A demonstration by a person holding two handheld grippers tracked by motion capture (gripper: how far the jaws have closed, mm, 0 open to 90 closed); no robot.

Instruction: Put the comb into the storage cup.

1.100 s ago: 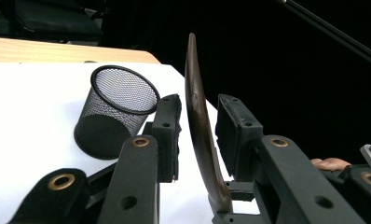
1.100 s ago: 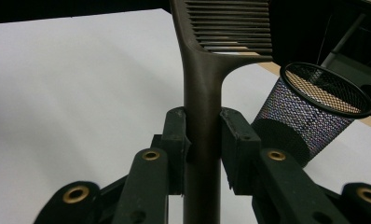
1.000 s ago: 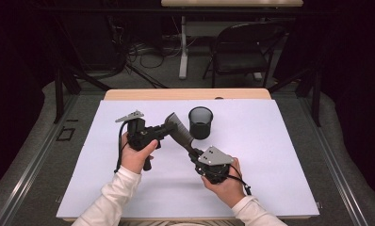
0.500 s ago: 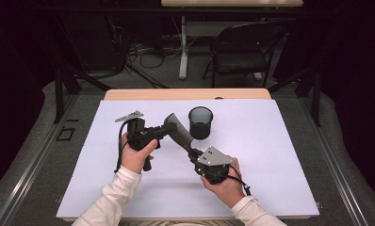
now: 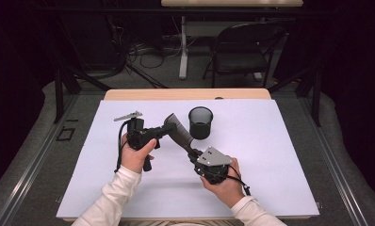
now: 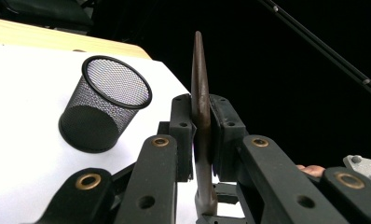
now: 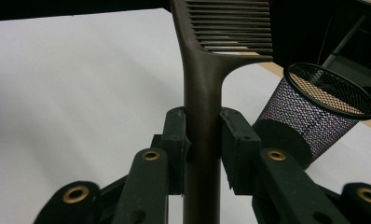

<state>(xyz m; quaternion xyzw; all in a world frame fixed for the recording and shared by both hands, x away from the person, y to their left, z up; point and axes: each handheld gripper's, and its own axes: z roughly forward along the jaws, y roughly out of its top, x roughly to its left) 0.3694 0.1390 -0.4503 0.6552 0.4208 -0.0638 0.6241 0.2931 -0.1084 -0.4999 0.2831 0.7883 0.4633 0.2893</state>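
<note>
Fingers (image 7: 176, 140) of both grippers pinch the comb (image 7: 203, 93) (flat-on, handle).

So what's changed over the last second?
The left tongs have just been closing and now pinch the comb flat between their pads. The right tongs keep their grip on its handle. Both hands, the comb and the mesh cup sit where they were.

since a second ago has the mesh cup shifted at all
No. The mesh cup stands at the same spot on the white mat in the high view, just short of the table's far wooden edge, as in both earlier pictures.
</note>
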